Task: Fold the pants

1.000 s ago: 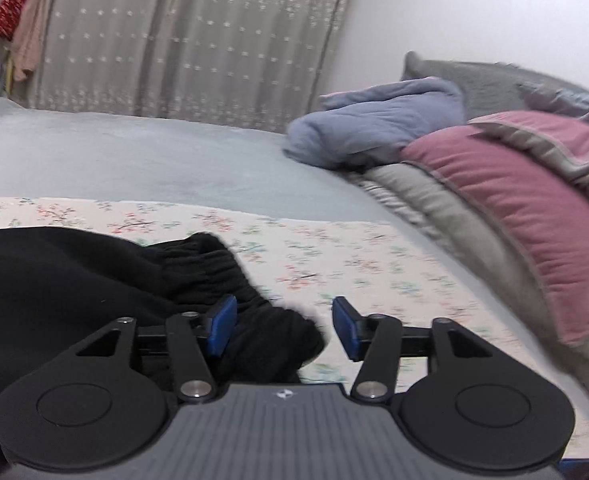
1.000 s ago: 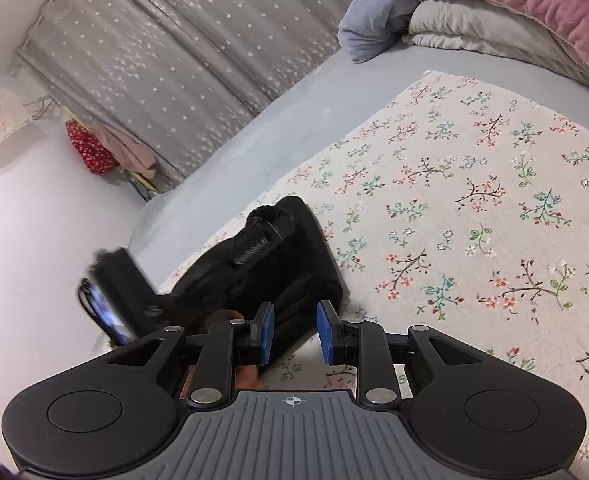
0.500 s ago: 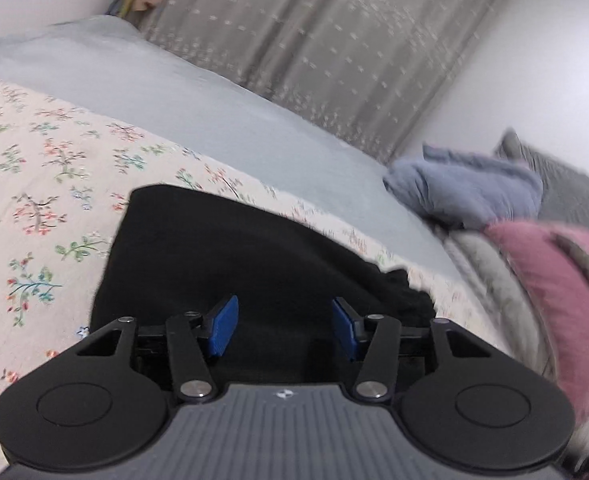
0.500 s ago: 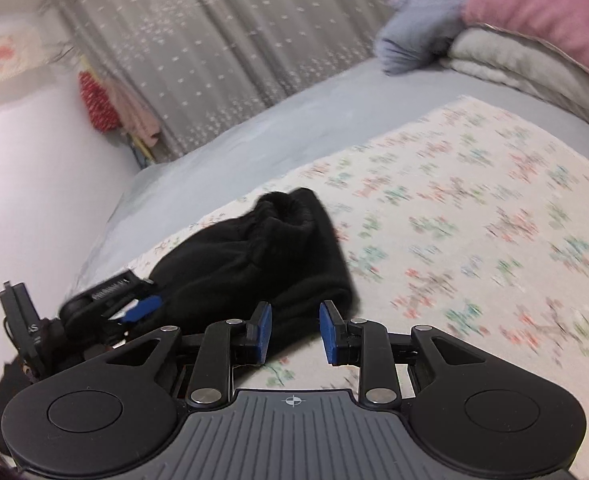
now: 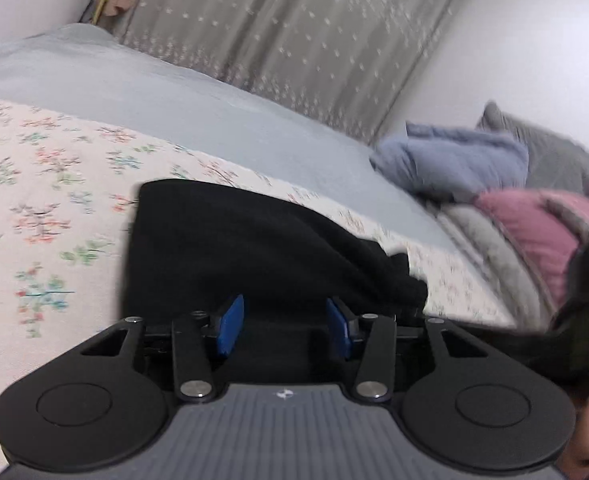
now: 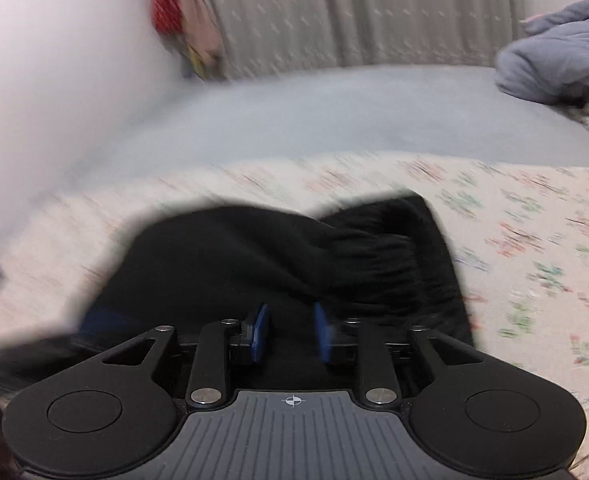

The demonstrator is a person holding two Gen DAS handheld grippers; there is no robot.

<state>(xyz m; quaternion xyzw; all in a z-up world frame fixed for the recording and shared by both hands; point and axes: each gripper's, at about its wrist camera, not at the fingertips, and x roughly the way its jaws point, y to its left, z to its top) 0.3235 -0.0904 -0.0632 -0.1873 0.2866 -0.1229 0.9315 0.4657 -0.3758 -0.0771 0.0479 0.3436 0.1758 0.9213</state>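
The black pants lie in a folded bundle on the floral sheet, with the gathered elastic waistband towards the right. My left gripper is open and empty, just over the near edge of the bundle. In the right wrist view, which is blurred, the pants fill the centre with the ribbed waistband at the right. My right gripper is open with a narrower gap and holds nothing, over the near part of the pants.
A grey bedspread lies beyond the floral sheet. A blue blanket, a pink cushion and grey bedding are piled at the right. A grey curtain hangs behind. The other gripper's dark blurred shape shows at the right edge.
Both grippers have swung towards the pants bundle and now sit right over its near edge. The right gripper's jaws have opened a little wider. The pants have not visibly moved.
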